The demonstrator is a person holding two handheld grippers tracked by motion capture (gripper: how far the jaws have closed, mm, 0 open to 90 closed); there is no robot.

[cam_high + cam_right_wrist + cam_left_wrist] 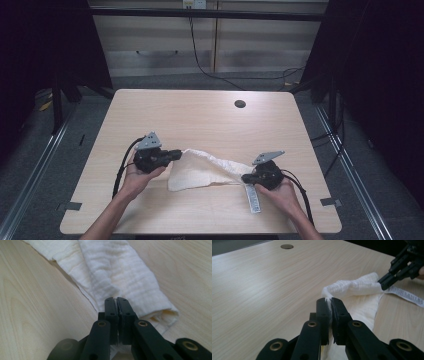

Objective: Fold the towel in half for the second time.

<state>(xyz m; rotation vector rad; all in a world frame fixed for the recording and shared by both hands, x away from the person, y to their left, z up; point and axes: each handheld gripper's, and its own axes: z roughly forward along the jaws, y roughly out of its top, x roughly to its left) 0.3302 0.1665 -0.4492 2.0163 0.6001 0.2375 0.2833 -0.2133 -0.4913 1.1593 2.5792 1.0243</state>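
Cloth [200, 170] held at both ends over the tabletop [200, 112].

White cloth lies near the front edge of the tabletop, between the two hands. The left hand-held gripper [176, 154] has its jaws pressed together on the left end of the cloth, and the right hand-held gripper [246, 178] is clamped on the right end. A white label [253, 198] lies on the wood just beside the right hand-held gripper.
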